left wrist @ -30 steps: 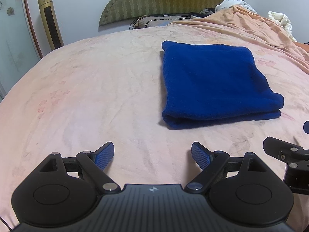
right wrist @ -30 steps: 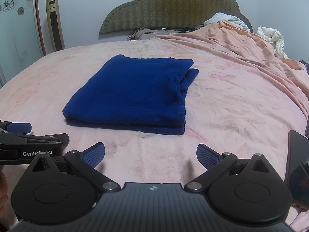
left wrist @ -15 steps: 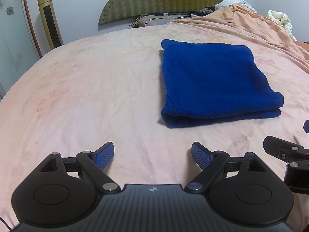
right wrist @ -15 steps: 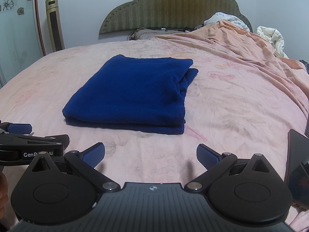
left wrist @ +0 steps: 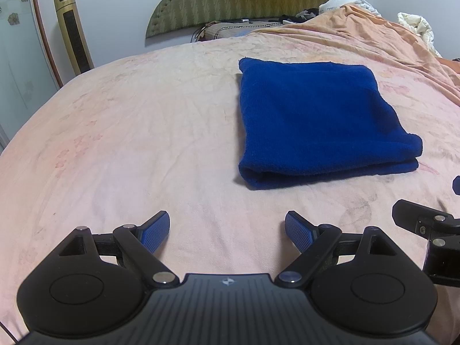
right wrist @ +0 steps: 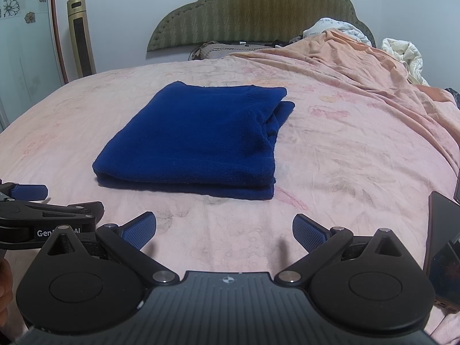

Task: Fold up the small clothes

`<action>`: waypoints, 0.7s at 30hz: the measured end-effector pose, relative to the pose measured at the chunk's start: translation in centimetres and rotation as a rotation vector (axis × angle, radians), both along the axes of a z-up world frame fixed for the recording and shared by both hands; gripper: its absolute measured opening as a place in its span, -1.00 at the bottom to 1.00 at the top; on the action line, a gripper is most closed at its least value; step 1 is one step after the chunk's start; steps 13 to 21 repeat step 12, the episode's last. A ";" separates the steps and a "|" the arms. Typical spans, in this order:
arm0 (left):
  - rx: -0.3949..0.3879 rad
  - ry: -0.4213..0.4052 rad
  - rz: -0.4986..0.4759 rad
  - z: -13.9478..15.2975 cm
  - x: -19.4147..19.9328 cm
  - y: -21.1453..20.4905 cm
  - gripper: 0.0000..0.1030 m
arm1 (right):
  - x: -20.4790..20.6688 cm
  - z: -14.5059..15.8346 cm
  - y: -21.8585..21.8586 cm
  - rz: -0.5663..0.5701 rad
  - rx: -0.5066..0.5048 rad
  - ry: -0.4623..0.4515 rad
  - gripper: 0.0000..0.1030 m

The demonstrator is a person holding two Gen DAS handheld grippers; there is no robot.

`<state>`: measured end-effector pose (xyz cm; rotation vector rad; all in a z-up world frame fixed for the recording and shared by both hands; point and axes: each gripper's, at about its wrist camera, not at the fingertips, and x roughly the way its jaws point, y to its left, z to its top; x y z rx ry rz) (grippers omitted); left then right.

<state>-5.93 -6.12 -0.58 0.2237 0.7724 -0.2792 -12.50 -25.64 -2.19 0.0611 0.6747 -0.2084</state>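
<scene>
Two wrist views of a bed (left wrist: pixel 120 149) with a blue garment (left wrist: pixel 313 120) lying folded on its pink sheet. In the right wrist view the garment (right wrist: pixel 195 143) reads as a neat stacked rectangle, doubled edge toward the cameras, with a looser tuck of cloth at its far right corner.

Left tool (left wrist: pixel 227 231): jaws spread wide, nothing between the blue pads, poised over bare sheet short of the garment's near left corner. Right tool (right wrist: pixel 224 233): jaws likewise wide and empty, poised short of the near edge. Each tool shows at the margin of the other's view, so the two hang side by side, well apart from the cloth.

Judgement: the fold appears complete or nearly so; the step in hand is most likely a final check or tidy.

- If one more fold is wanted, take the two near corners together, pinching all layers, and carry them level to the far edge.
- Lift only enough to clear the stack; a high lift would let the inner layers slide apart.
- The knit looks thick and soft: it should hold a crease poorly, so press the fold flat before release.
- The loose tuck at the far right is the likeliest place to spring open.

A dark phone (right wrist: pixel 442 247) lies at the right edge, clear of the work.
</scene>
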 end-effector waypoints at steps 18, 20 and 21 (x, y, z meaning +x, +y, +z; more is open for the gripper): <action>0.009 -0.002 -0.012 0.1 -0.1 -0.1 0.71 | 0.0 0.5 0.6 0.019 0.002 -0.007 0.99; 0.009 -0.002 -0.012 0.1 -0.1 -0.1 0.71 | 0.0 0.5 0.6 0.019 0.002 -0.007 0.99; 0.009 -0.002 -0.012 0.1 -0.1 -0.1 0.71 | 0.0 0.5 0.6 0.019 0.002 -0.007 0.99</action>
